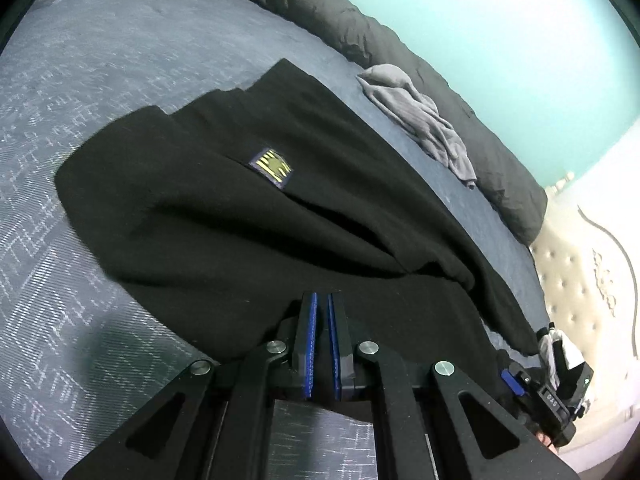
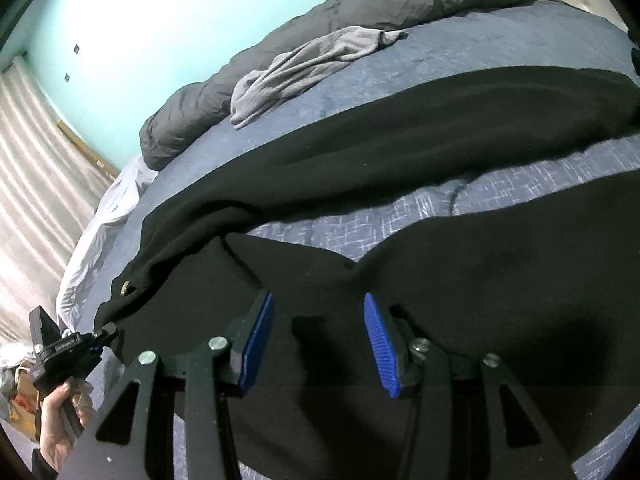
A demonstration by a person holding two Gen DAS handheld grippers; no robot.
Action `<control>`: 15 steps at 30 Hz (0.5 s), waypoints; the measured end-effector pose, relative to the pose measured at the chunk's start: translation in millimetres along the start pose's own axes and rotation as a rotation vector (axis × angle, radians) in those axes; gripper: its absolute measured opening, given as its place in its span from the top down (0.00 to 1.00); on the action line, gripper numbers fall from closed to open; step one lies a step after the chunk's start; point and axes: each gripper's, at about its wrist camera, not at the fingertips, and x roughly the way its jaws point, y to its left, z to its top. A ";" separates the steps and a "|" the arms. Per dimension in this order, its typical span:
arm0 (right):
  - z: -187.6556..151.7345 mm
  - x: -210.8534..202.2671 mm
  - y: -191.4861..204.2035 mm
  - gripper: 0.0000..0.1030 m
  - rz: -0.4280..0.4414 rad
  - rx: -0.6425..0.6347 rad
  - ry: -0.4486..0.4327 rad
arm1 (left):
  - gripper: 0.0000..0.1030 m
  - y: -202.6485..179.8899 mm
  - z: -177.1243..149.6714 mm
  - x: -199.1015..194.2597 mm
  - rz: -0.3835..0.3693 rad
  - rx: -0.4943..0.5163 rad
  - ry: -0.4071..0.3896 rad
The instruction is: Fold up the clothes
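The bed (image 1: 100, 80) carried everything, its blue-grey cover printed with pale crosshatch lines. Along the bed's far edge, against the turquoise wall (image 1: 500, 40), lay a rolled dark grey duvet (image 1: 320, 4). A cream tufted headboard (image 1: 580, 280) stood at one end of the bed.

The black garment (image 1: 240, 220), the largest piece of clothing, was spread across the middle of the bed, nearer than the duvet. Part of it was doubled over, leaving a raised fold, and a small blue-and-yellow label (image 1: 271, 168) showed on its upper layer. In the right wrist view the black garment (image 2: 360, 152) ran as a long band across the bed, with a strip of bedcover showing between that band and a nearer section under the tool.

A crumpled grey garment (image 1: 420, 120) lay on the bed between the black garment and the duvet, touching the duvet's edge.

The left tool (image 1: 322, 300) had its blue pads pressed nearly together at the near edge of the black garment; black cloth lay right at the tips, but whether any was pinched could not be told. The right tool (image 2: 319, 300) hung over the black garment with its pads spread apart and nothing gripped between them. At the lower left of the right wrist view, a hand (image 2: 56, 420) held the left tool's handle beside the bed.
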 end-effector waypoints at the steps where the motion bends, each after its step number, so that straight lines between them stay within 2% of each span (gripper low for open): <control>1: 0.2 0.4 -0.3 0.54 0.003 0.002 0.005 | 0.94 1.1 0.5 -0.2 0.000 -0.003 0.001; 10: 1.9 0.0 -6.3 0.54 -0.006 0.019 0.020 | 0.94 -3.5 3.8 8.3 -0.010 -0.008 0.019; 15: 8.1 -15.6 -18.0 0.54 -0.038 0.023 -0.009 | 0.94 -12.7 6.5 13.6 -0.026 -0.004 0.027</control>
